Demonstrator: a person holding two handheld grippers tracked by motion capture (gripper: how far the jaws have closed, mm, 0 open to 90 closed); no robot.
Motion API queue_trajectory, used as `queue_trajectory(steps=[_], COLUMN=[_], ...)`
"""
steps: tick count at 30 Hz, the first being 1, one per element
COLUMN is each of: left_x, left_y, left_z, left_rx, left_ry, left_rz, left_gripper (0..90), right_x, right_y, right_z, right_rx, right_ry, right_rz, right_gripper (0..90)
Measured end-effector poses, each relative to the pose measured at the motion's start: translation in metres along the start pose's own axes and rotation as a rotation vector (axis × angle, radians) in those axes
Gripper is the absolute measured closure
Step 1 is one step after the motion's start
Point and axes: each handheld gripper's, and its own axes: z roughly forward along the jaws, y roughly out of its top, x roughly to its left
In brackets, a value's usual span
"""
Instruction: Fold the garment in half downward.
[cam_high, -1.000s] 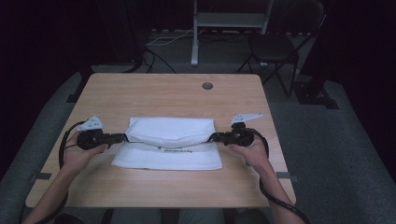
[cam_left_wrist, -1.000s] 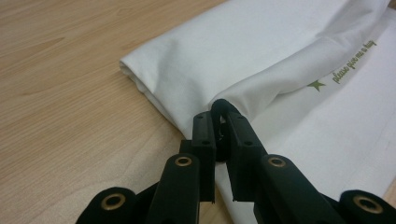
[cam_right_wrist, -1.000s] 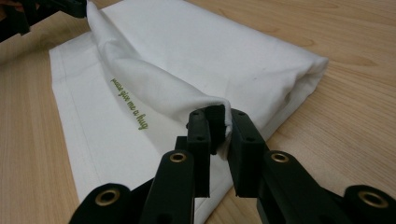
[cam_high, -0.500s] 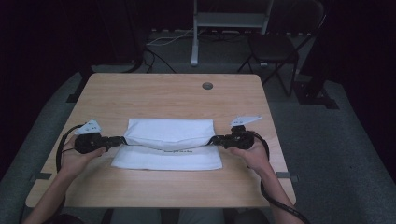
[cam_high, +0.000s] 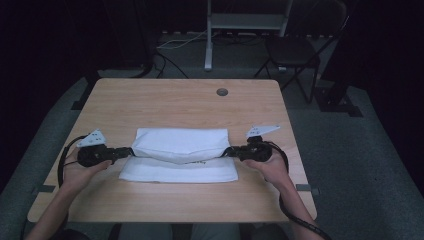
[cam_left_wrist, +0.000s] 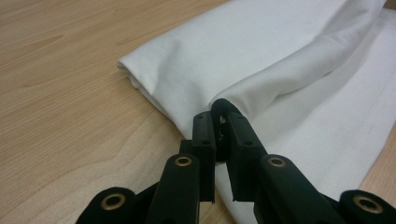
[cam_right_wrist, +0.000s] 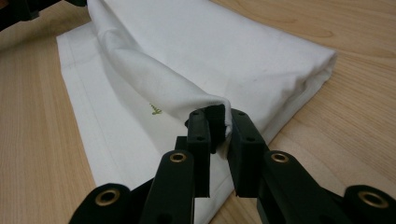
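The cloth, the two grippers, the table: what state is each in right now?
Cloth: white, partly folded, its upper layer lifted at both ends, the lower layer flat.
Left gripper: shut on the cloth's corner.
Right gripper: shut on the opposite corner.
Table: wooden, the cloth lying on it.

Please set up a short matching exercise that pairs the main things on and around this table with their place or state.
Things:
1. left gripper
2. right gripper
3. white cloth
4. round hole
5. chair

Places or states:
A. in the tabletop, near its far edge
B. shut on the cloth's right end
C. on the floor beyond the table
D. shut on the cloth's left end
E. folded, lying across the table

Pairs: 1-D, 2-B, 3-E, 4-A, 5-C
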Motion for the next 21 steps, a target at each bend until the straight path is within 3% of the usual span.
queue_trajectory(steps=[21], left_x=[-0.0078], left_y=[-0.0062], left_z=[-0.0071], left_rx=[0.006], left_ry=[-0.014], left_rz=[0.028], left_gripper=[82.8], right_x=[0.0081], right_y=[-0.0049], right_z=[-0.0048], right_rx=[0.006], right_ry=[0.02], right_rz=[-0.018], right_gripper=[80.4])
